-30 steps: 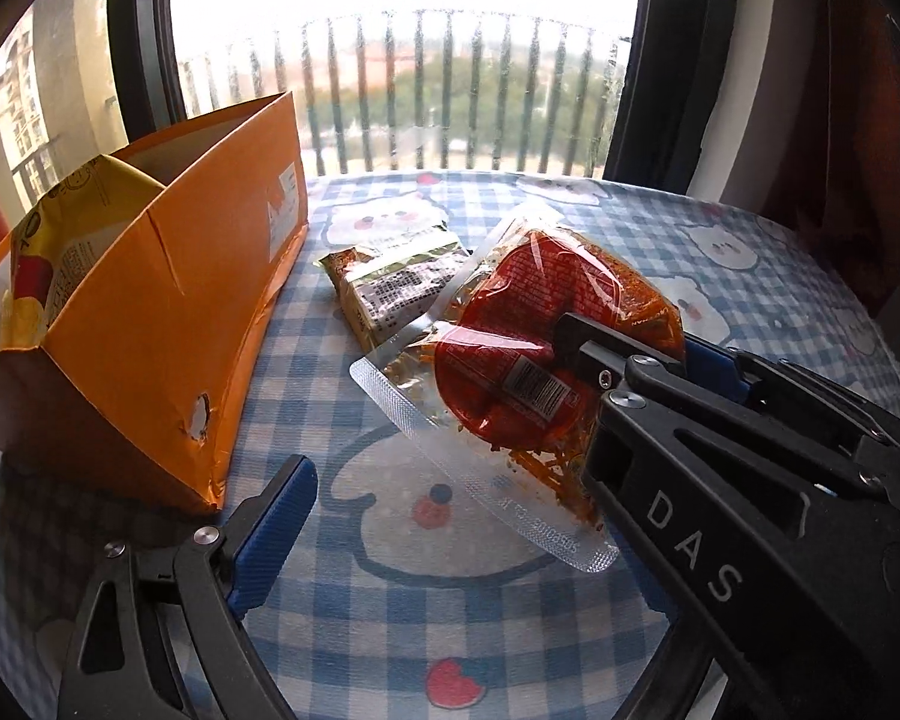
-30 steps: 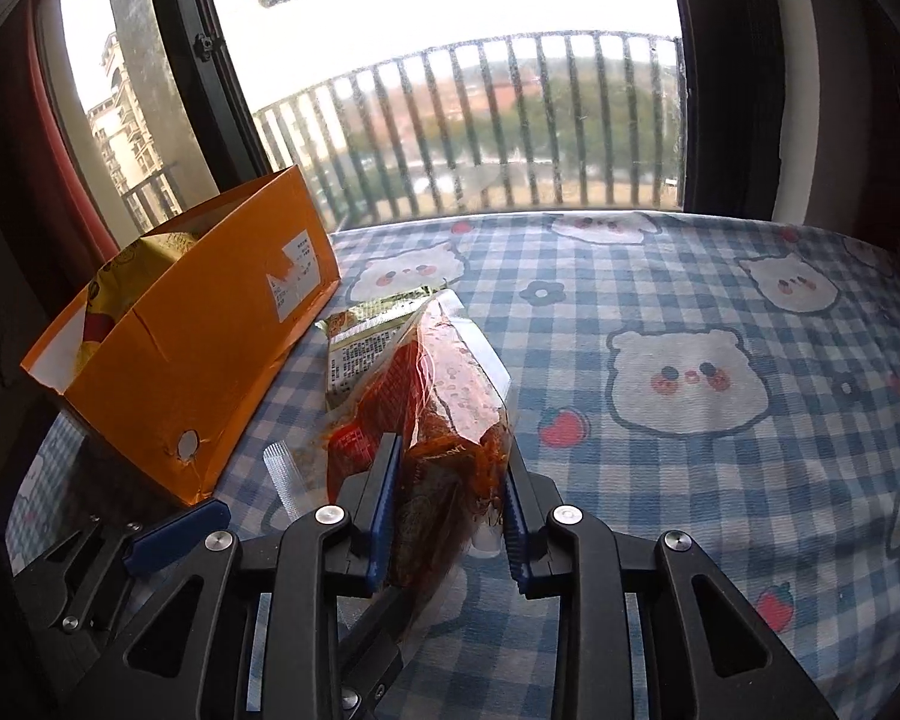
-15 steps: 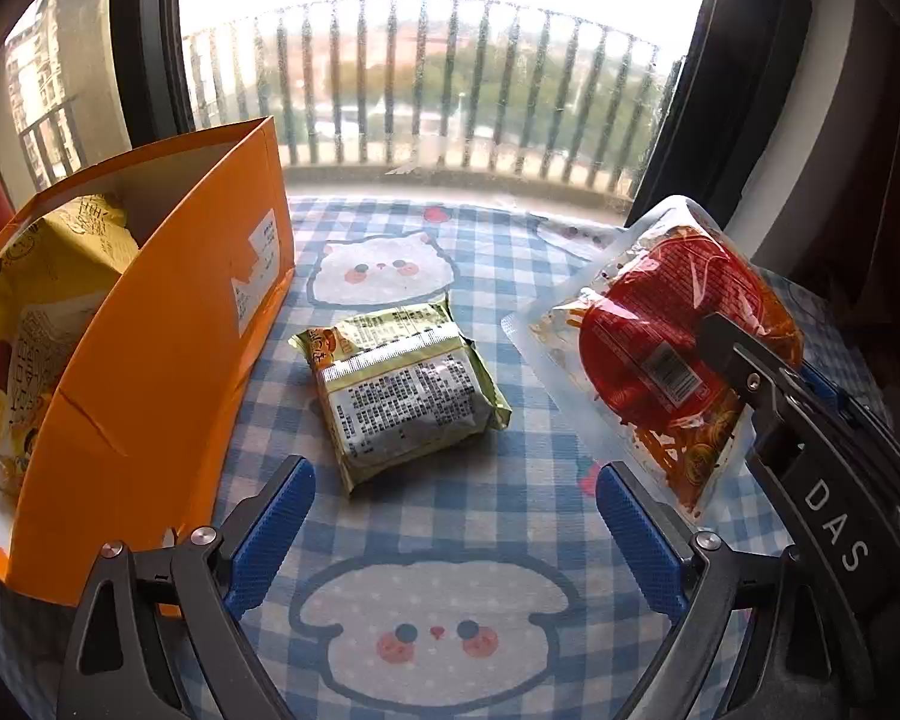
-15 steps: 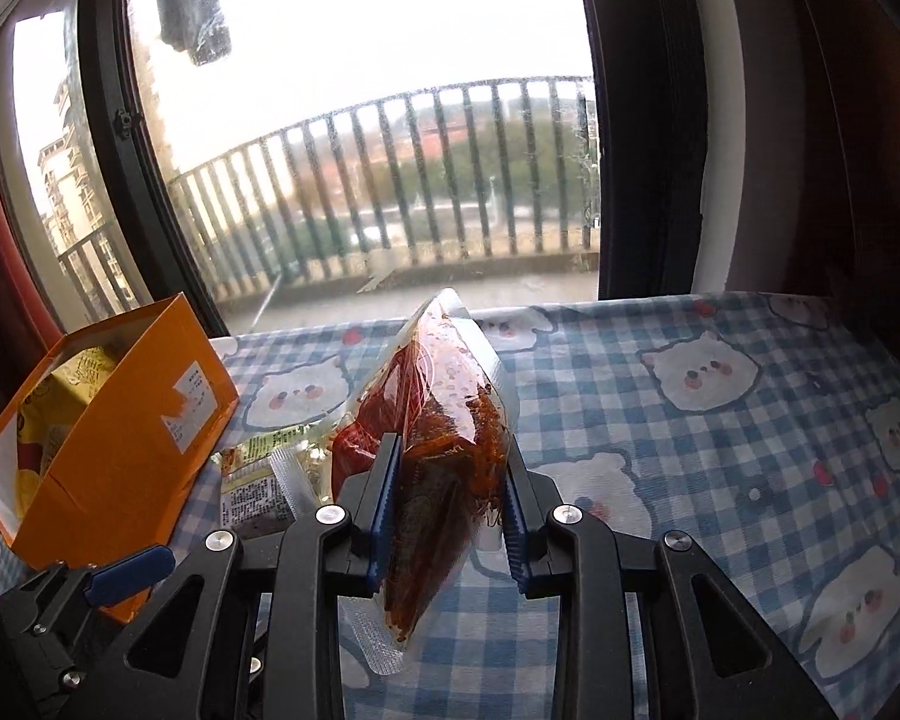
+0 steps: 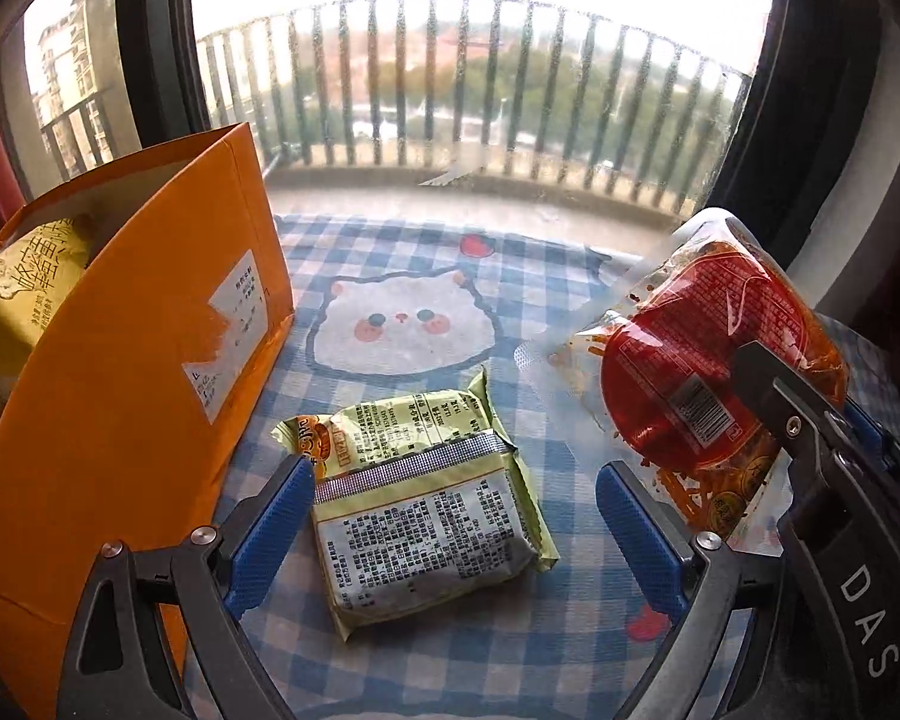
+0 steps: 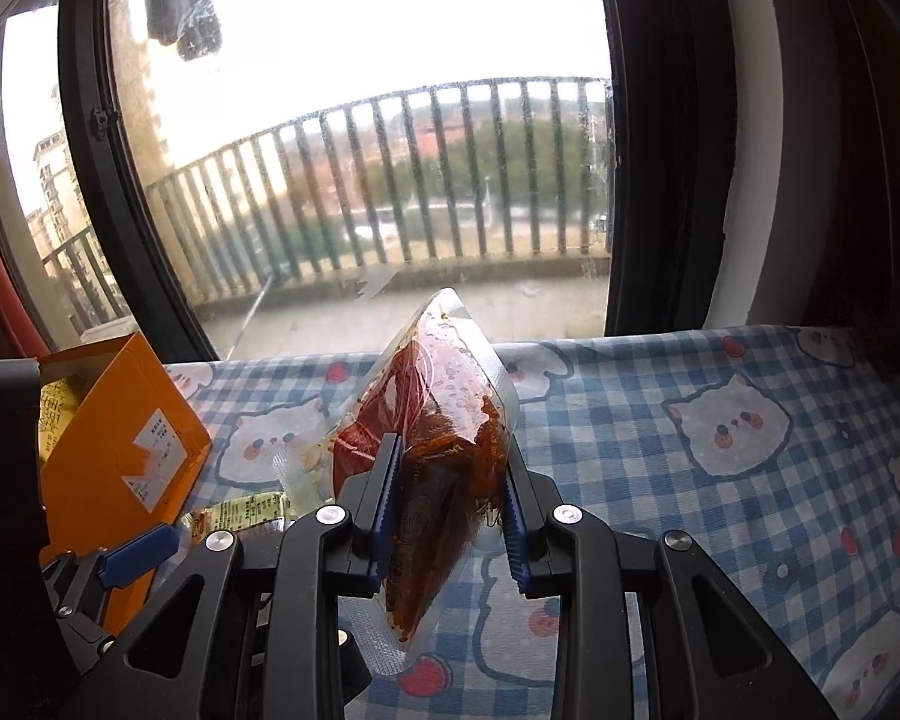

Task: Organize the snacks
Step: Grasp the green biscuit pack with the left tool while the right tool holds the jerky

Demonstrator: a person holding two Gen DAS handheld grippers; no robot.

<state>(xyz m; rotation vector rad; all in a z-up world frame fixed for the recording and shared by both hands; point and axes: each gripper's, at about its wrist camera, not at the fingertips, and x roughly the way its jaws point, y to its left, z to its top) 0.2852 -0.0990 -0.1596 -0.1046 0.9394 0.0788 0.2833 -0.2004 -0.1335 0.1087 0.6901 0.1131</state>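
While the right tool (image 6: 447, 501) stays clamped on a clear pouch of red snack (image 6: 432, 420), lifting it off the checked cloth (image 6: 690, 480) of the counter, the left tool (image 5: 456, 525) sits low with its blue pads wide apart on either side of a green-yellow snack packet (image 5: 426, 510) lying flat. An orange box (image 5: 126, 396) stands just left of that packet, a yellow bag (image 5: 24, 288) inside it.
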